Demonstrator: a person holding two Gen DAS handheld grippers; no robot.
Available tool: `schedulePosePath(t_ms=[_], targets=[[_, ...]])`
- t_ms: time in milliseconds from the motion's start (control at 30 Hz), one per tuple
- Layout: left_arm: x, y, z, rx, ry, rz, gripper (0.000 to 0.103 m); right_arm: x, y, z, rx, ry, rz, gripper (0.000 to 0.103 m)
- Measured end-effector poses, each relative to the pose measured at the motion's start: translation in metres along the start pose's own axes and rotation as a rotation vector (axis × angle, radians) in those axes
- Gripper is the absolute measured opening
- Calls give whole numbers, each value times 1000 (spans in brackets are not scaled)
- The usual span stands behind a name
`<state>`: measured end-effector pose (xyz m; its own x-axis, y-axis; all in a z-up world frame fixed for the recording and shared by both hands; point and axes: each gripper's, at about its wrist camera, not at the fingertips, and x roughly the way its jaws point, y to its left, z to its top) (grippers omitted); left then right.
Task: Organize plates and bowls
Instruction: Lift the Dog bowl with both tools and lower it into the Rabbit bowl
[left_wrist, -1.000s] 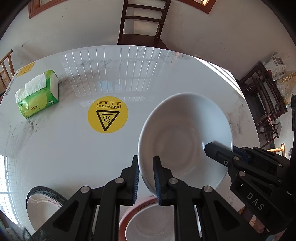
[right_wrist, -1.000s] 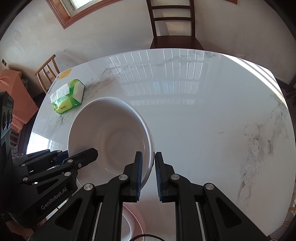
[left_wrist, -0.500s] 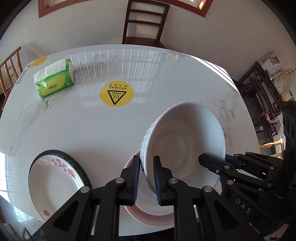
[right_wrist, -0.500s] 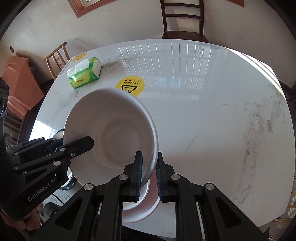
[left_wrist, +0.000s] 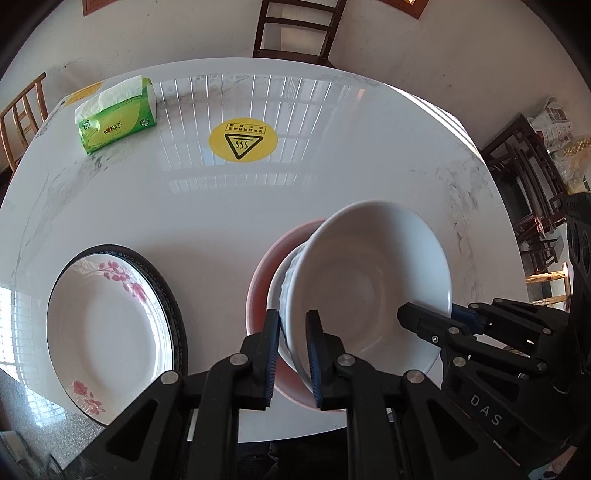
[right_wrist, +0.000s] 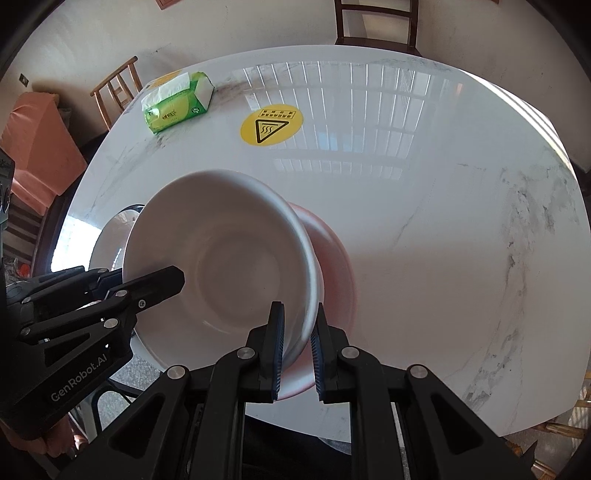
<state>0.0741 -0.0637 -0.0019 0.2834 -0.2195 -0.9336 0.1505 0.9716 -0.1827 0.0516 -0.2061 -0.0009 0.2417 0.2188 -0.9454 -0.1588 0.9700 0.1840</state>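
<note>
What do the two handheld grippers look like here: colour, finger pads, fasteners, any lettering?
Both are black plastic with silver pivot bolts and ribbed blue pads on the fingers. The left gripper reads "GenRobot.AI" in white on its side, the right gripper "DAS". No cables or sleeves are visible.

"DAS" is printed on the right gripper (left_wrist: 424, 325) at four o'clock in the left wrist view, and "GenRobot.AI" on the left gripper (right_wrist: 173, 280) at eight o'clock in the right wrist view.
</note>
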Motion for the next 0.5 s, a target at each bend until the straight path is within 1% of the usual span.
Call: schedulePosePath(t_ms=[267, 500], targets=[[11, 1, -1, -1, 21, 11, 14, 10, 0, -2, 5, 30, -8, 16], [18, 3, -1, 1, 33, 11, 14, 13, -2, -2, 16, 37, 1, 16]])
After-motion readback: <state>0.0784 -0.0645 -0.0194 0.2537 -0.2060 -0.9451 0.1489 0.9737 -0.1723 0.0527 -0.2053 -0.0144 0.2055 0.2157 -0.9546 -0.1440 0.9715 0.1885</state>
